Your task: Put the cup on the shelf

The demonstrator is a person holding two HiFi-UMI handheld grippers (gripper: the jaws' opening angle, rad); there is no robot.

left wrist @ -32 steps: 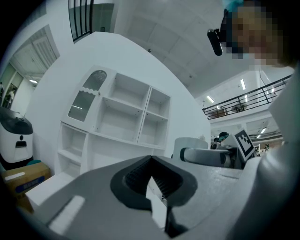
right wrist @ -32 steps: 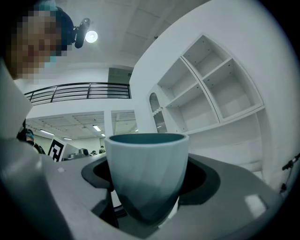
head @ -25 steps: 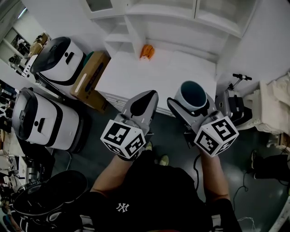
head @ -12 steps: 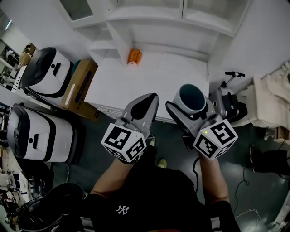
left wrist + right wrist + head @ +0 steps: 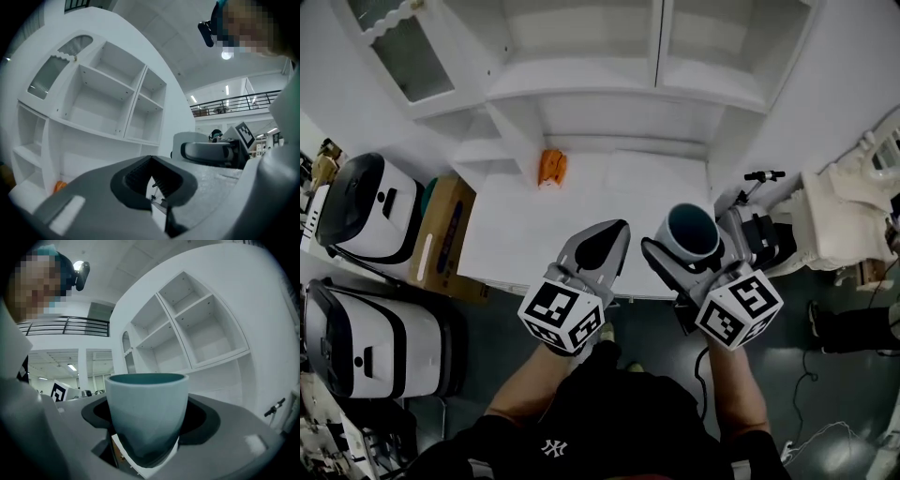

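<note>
Short of the white shelf unit, the right gripper clamps the teal cup upright for the carry, left gripper closed and empty; next the cup likely needs setting onto a shelf board.

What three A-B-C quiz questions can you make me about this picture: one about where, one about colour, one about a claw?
1. Where is the orange thing?
A. on the floor
B. on the white counter
C. on a top shelf

2. What colour is the cup inside?
A. red
B. yellow
C. teal

3. What is the right gripper doing?
A. holding the cup
B. open, empty
C. holding the orange thing

1 B: it lies on the white counter.
2 C: the head view shows teal inside.
3 A: its jaws press the cup's sides.
</note>
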